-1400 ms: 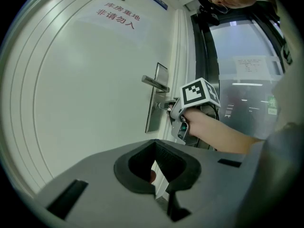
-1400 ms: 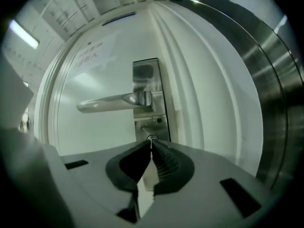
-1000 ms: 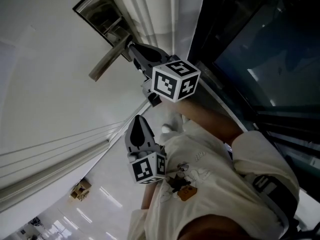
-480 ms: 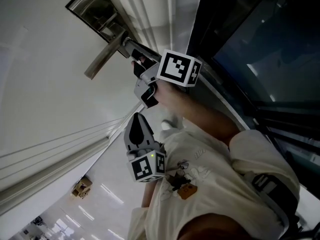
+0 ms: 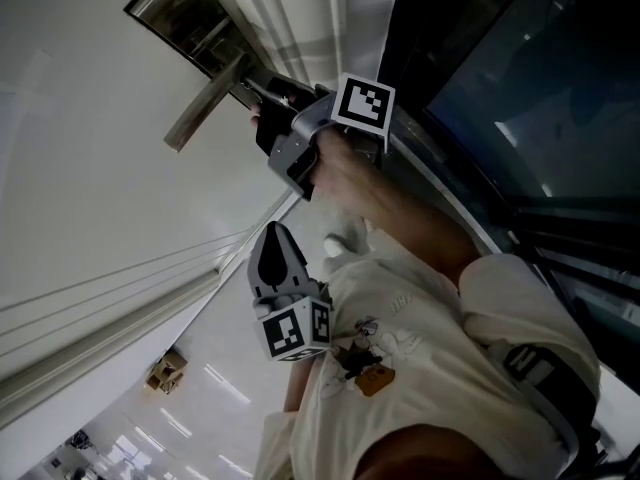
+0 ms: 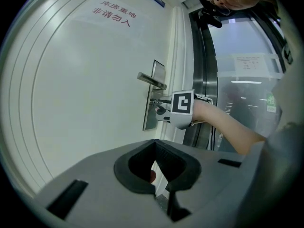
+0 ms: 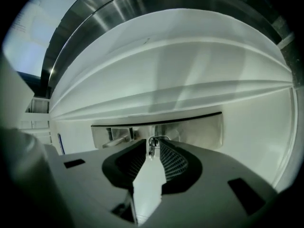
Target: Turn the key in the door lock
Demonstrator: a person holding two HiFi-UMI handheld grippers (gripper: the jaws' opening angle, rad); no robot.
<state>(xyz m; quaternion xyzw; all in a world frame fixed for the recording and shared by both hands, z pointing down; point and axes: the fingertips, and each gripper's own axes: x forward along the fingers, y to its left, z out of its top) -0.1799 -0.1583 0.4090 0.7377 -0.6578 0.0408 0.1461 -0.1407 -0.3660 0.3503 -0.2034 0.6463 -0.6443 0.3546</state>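
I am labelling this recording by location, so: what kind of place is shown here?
Probably a corridor in an office or public building: a white door with a metal lock plate and lever handle, a red printed notice on it, and metal-framed glass panels beside it.

A glossy pale floor (image 5: pixel 200 408) is reflecting strips of ceiling light, with a small brown box (image 5: pixel 160 377) sitting on it. A dark-framed glass panel (image 6: pixel 242 99) is carrying a paper notice (image 6: pixel 251 63).

The right gripper (image 5: pixel 258 90), at 12 o'clock from the left gripper (image 5: pixel 274 236), was opening its jaws, key (image 7: pixel 152 146) between them; the left jaws were together
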